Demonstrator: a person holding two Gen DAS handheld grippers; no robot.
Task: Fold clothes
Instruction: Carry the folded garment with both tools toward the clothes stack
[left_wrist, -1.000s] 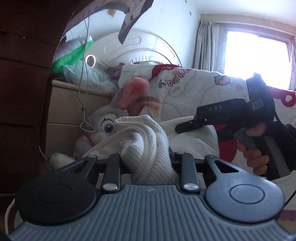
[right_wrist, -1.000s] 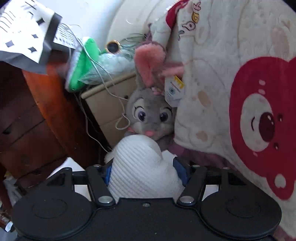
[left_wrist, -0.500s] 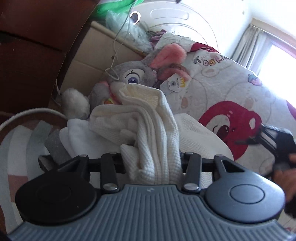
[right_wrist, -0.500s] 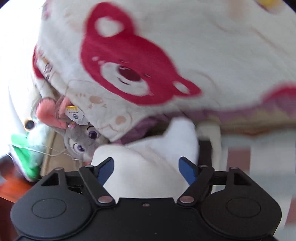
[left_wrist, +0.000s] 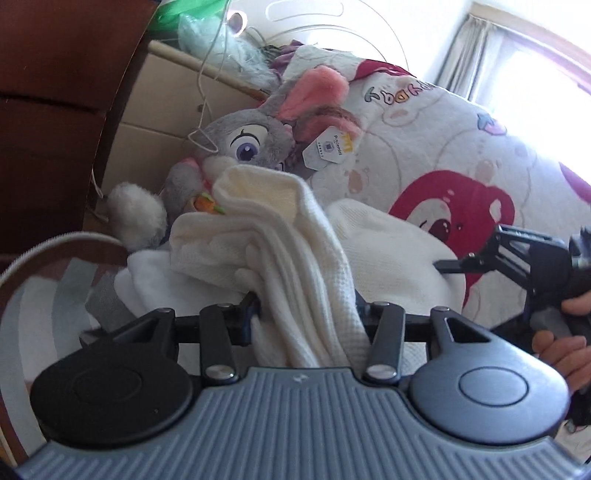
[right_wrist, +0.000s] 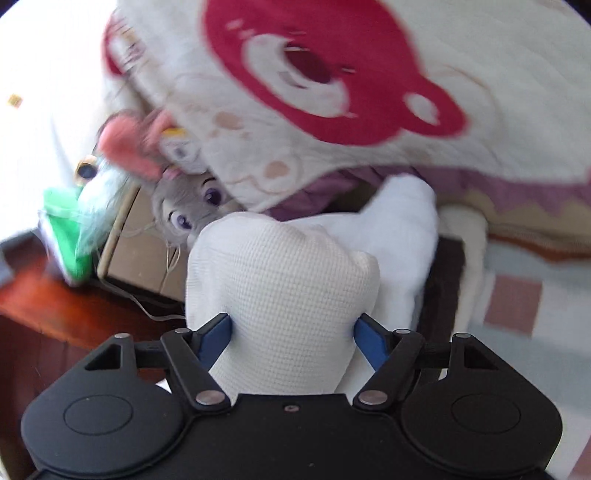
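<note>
This is a home bedroom — a quilted blanket (left_wrist: 436, 147) printed with red cartoon bears lies heaped on the bed, and a grey plush rabbit (left_wrist: 251, 140) with pink ears, its shop tag on, leans against it. Behind them stand a cream bedside cabinet (left_wrist: 155, 122) with a white cable hanging over it and dark wooden furniture (left_wrist: 48, 122) — while a curtained window (left_wrist: 532, 74) lets in bright daylight at the far side.
</note>
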